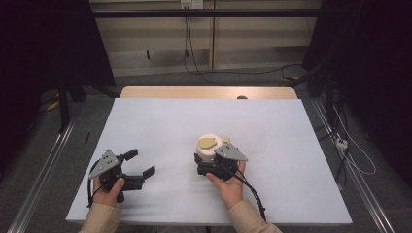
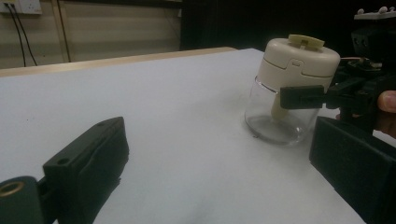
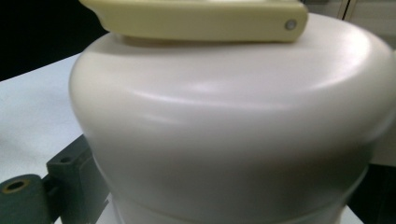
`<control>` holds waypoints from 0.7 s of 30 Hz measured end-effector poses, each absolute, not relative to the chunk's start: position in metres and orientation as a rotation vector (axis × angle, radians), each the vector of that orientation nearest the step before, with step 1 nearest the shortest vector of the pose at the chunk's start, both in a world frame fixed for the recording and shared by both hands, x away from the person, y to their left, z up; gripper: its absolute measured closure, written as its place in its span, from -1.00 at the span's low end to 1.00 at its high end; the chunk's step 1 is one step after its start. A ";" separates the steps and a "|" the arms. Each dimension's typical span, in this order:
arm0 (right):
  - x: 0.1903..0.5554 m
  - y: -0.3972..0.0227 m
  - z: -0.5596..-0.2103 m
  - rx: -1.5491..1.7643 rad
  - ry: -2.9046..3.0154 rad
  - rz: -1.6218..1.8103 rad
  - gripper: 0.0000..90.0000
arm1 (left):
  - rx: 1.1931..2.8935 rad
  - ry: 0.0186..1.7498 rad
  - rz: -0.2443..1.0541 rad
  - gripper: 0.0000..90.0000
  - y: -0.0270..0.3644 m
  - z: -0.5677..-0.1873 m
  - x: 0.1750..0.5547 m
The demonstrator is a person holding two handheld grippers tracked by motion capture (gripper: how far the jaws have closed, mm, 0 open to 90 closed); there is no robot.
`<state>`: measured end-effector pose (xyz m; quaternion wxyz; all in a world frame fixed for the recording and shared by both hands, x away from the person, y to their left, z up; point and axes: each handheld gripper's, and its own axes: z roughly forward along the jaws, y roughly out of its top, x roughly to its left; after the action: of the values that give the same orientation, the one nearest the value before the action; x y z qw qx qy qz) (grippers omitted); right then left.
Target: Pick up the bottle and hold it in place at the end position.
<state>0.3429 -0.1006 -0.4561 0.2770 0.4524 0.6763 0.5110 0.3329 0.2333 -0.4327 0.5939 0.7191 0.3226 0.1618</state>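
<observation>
A jar with a cream lid (image 1: 210, 142) and a clear glass body stands right of the middle of the white table top (image 1: 160, 121). My right gripper (image 1: 206, 158) comes at it from the near side, its jaws closed against the glass body. From the left gripper view, one black finger (image 2: 303, 96) lies across the glass of the jar (image 2: 299, 58), which leans slightly. The lid (image 3: 233, 116) looms close in the right gripper view. My left gripper (image 1: 142, 163) rests at the near left, its jaws wide apart with nothing between them (image 2: 219, 177).
A wooden table edge (image 1: 209, 92) shows beyond the white top. Cables and a power strip (image 1: 341, 143) lie on the floor to the right. A metal rail (image 1: 43, 170) runs along the left. Dark curtains hang on both sides.
</observation>
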 end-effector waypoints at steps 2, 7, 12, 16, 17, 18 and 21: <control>0.343 -0.101 -0.456 1.215 1.817 1.378 -0.88 | 1.670 0.749 0.377 -0.91 0.234 -0.433 0.333; 0.345 -0.104 -0.456 1.230 1.811 1.400 -0.88 | 1.673 0.746 0.377 -0.90 0.233 -0.433 0.333; 0.346 -0.105 -0.455 1.226 1.811 1.394 -0.88 | 1.669 0.748 0.377 -0.90 0.234 -0.432 0.333; 0.347 -0.109 -0.453 1.229 1.795 1.406 -0.88 | 1.670 0.748 0.377 -0.90 0.233 -0.432 0.333; 0.347 -0.110 -0.452 1.225 1.792 1.409 -0.88 | 1.670 0.748 0.377 -0.90 0.233 -0.432 0.333; 0.348 -0.110 -0.452 1.222 1.789 1.409 -0.88 | 1.670 0.748 0.377 -0.90 0.233 -0.433 0.333; 0.349 -0.113 -0.451 1.232 1.781 1.411 -0.88 | 1.670 0.748 0.377 -0.90 0.233 -0.432 0.333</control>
<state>0.3486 -0.1128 -0.4505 0.2749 0.4582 0.6626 0.5249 0.3327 0.2334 -0.4324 0.5947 0.7186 0.3221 0.1621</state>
